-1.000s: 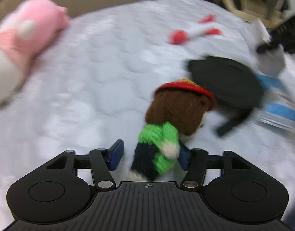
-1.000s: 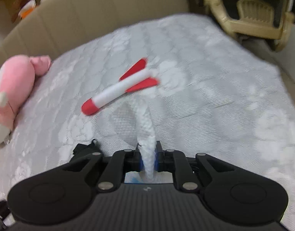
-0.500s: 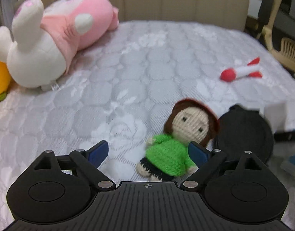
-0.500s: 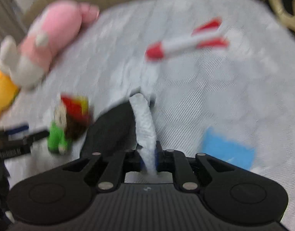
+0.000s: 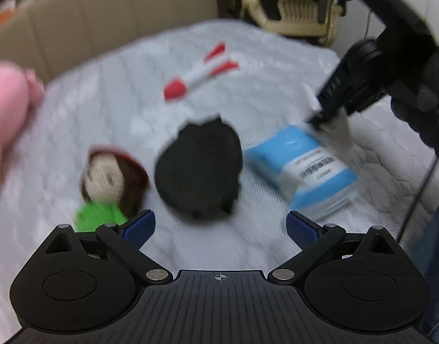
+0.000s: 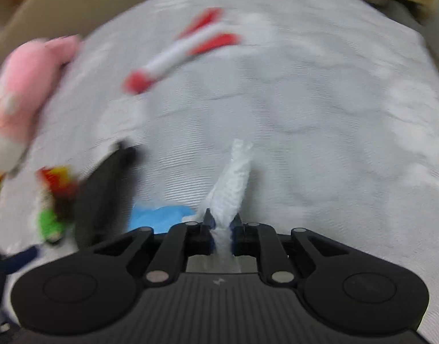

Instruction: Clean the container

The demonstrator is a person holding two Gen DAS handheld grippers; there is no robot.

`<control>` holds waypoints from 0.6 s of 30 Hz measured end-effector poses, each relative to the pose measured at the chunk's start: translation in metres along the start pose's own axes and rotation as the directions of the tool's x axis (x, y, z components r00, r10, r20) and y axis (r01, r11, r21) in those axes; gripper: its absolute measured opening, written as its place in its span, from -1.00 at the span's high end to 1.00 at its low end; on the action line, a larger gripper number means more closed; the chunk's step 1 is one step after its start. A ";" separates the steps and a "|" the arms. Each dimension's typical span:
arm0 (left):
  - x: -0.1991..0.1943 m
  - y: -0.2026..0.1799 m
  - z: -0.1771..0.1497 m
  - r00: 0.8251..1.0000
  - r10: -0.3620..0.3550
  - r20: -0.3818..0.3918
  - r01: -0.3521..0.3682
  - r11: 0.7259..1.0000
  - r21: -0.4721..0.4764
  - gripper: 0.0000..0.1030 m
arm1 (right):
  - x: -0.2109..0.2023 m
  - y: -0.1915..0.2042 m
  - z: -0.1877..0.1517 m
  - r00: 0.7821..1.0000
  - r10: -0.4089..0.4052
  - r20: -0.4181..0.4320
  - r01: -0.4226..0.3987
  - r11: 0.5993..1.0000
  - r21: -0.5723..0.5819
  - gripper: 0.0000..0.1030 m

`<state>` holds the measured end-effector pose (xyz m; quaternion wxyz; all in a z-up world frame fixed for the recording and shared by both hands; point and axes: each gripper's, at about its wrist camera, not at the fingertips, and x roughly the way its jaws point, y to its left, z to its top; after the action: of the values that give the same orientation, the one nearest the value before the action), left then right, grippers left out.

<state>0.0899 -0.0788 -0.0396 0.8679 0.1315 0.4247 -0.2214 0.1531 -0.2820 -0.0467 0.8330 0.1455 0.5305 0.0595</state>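
— What sits nearest the left gripper (image 5: 221,226)?

— Its blue-tipped jaws are spread wide, holding nothing, over a white quilted bed (image 5: 110,126). Just beyond lies the black container (image 5: 198,169), flat on the quilt, between a knitted doll (image 5: 110,183) in green and a blue-and-white packet (image 5: 308,169).

— And the right gripper (image 6: 221,229)?

— Pinched on a twisted white wipe (image 6: 232,180) that sticks up between its jaws, above the packet.

— Farther back?

— A red-and-white toy rocket (image 5: 199,74), a pink plush (image 5: 7,114) at the left edge, a tan headboard (image 5: 104,14) and a cream chair (image 5: 294,8).
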 end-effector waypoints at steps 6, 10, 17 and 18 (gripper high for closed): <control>0.008 0.003 -0.006 0.998 -0.047 -0.032 0.044 0.996 -0.074 -0.95 | -0.018 0.047 -0.015 0.987 -0.020 0.162 0.055 0.975 -0.213 0.75; 0.009 -0.001 -0.005 0.999 -0.033 -0.037 0.032 0.998 -0.049 -0.96 | -0.039 0.033 -0.015 0.972 0.209 0.111 -0.196 0.973 -0.124 0.72; 0.013 0.008 -0.006 0.996 0.010 -0.086 -0.016 0.997 -0.074 -0.96 | -0.019 0.042 -0.023 0.986 0.163 -0.034 -0.166 0.979 -0.120 0.71; 0.012 0.009 -0.006 0.997 0.007 -0.081 -0.014 0.997 -0.077 -0.96 | -0.016 0.040 -0.023 0.989 0.146 -0.033 -0.149 0.983 -0.104 0.71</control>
<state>0.0971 -0.0722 -0.0523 0.8558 0.1087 0.4667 -0.1948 0.1272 -0.2442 -0.0296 0.8260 0.1391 0.5249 0.1510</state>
